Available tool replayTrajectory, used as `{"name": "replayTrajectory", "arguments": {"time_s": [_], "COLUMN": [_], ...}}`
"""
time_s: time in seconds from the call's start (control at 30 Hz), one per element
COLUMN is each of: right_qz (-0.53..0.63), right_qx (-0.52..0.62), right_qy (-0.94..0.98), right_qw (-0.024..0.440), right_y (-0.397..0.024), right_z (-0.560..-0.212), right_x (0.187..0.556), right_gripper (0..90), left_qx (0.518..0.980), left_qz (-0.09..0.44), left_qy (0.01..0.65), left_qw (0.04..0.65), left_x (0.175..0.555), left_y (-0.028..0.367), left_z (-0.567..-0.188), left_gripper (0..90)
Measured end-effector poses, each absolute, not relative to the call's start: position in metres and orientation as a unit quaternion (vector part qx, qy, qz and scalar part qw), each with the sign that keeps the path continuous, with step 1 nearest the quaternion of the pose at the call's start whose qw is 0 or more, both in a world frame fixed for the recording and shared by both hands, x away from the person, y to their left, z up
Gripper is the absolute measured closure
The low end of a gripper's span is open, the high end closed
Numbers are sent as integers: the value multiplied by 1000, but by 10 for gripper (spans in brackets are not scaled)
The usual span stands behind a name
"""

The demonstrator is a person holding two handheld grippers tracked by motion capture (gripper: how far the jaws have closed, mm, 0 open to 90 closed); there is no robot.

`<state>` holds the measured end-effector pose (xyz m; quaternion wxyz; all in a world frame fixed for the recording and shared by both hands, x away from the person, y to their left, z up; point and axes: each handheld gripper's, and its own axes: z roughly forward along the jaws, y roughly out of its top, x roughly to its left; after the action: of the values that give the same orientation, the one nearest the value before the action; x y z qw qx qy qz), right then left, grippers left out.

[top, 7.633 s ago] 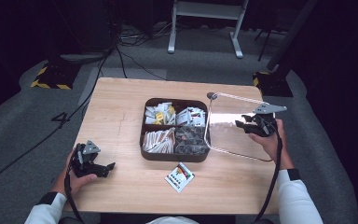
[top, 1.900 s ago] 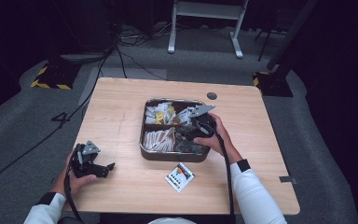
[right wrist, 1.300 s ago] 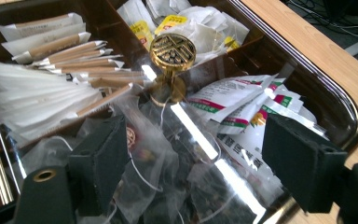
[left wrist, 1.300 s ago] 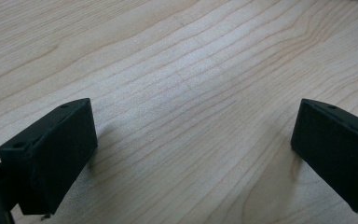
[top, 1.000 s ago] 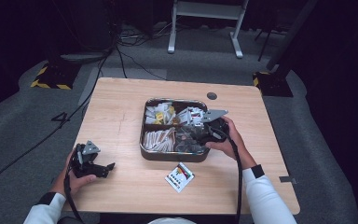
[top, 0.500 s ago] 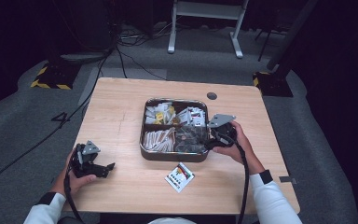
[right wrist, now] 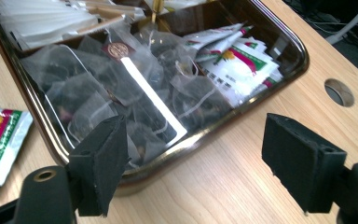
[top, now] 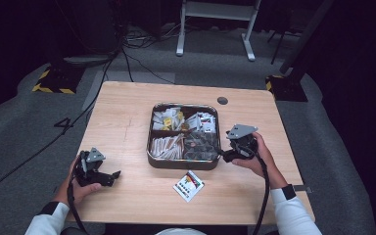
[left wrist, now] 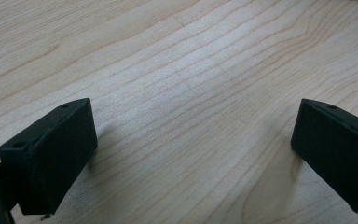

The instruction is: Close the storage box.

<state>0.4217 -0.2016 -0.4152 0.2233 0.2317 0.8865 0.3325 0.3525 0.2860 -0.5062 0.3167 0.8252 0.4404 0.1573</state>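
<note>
Beside the tray [top: 150, 147] on the bench [top: 127, 112], your right gripper [right wrist: 191, 163] has its fingers wide and empty at the rim, one sachet [top: 188, 185] lies out front, left gripper [top: 108, 177] idle, spread, so sorting looks barely begun.

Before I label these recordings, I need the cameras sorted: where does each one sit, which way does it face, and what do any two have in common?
High view: fixed above the person's side, looking forward and down on the table; both forearms, the left gripper and the right gripper show.
Left gripper view: rides the left gripper, facing bare tabletop between its open black fingers.
Right gripper view: rides the right gripper, facing the tray of tea bags past its open fingers.
Shared: high and right gripper views both show the tray and the loose packet beside it.
</note>
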Motion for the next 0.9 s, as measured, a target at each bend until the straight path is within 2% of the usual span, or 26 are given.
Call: {"name": "replayTrajectory", "arguments": {"time_s": [0.9], "right_qz": [307], "right_qx": [256], "right_qy": [889], "right_qw": [224], "right_y": [-244], "right_z": [-435], "right_x": [405], "right_gripper": [227], "left_qx": [825], "left_qz": [157], "left_qy": [440], "left_qw": [317], "left_x": [352], "left_y": [286], "left_z": [-506], "left_gripper": [5]}}
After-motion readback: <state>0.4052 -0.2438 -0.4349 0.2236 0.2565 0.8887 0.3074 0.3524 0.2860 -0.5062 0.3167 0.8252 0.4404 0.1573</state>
